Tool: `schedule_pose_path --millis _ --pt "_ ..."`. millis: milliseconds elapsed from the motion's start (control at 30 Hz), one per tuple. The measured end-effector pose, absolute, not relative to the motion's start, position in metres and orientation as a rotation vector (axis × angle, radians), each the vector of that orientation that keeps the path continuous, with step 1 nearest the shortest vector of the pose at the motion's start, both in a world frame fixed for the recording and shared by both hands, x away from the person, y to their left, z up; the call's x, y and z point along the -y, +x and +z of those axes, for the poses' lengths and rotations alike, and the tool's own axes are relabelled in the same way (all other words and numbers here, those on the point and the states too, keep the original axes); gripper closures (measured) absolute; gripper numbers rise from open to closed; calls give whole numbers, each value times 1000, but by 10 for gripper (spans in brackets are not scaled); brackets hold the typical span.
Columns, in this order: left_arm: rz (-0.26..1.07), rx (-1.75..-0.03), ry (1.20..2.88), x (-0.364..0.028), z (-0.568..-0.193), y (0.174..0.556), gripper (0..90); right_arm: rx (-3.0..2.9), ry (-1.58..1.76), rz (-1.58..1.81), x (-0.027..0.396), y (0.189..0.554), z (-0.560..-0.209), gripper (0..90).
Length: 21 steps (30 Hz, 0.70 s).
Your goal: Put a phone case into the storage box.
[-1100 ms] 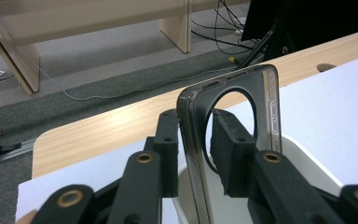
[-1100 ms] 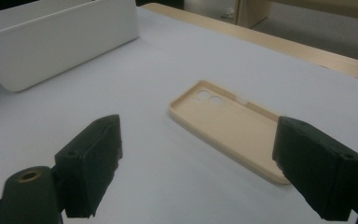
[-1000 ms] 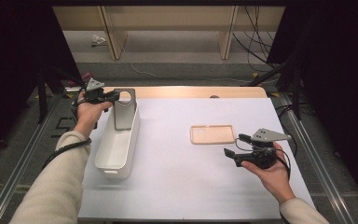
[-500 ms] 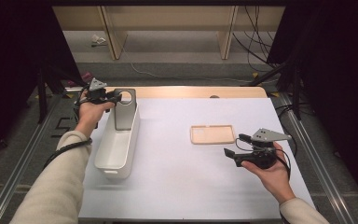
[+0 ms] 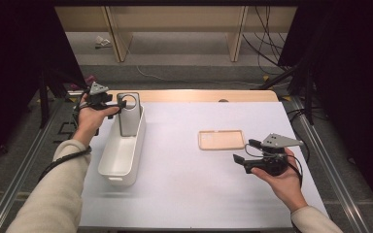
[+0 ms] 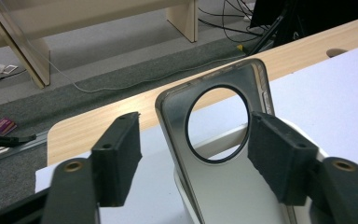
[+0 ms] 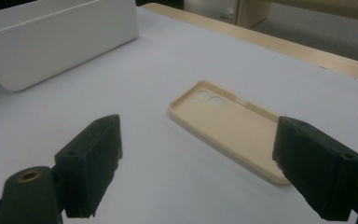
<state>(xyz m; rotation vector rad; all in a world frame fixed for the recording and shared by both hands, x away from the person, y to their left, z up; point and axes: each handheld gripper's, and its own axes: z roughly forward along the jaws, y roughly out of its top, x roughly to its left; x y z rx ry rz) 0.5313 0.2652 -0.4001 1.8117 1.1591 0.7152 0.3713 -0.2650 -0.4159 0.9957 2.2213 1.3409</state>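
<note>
Left gripper (image 5: 118,104) jaws just been opening; grey phone case (image 6: 223,154) stands between pads, propped upright in far end of white bin (image 5: 121,158), likely released there. Right gripper (image 5: 240,159) jaws apart, nothing held, aimed at beige phone case (image 7: 235,126) flat on table (image 5: 184,194), apparently next pickup.

The grey phone case (image 6: 223,154) standing in the white bin (image 5: 124,150) is cut off by the bottom edge of the left tongs view, its lower end unseen. In the high view, the bin wall hides its foot. In the right tongs view, the beige phone case (image 7: 233,128) has its near corner hidden behind a black pad.
</note>
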Motion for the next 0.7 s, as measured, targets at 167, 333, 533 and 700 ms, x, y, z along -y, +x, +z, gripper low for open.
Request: schedule_pose_path --millis 167,333,533,700 --pt "713 -1157 1810 -266 -397 523 263 -2220 998 1340 265 371 -416 166" --pt "652 -1141 1783 -265 -393 509 230 -2219 995 1338 265 371 -416 166" --pt "639 -1106 1756 -261 -387 487 170 -2219 996 1339 265 371 -416 165" --pt "604 -1051 1751 -255 -382 467 134 -2221 996 1333 265 371 -416 165"
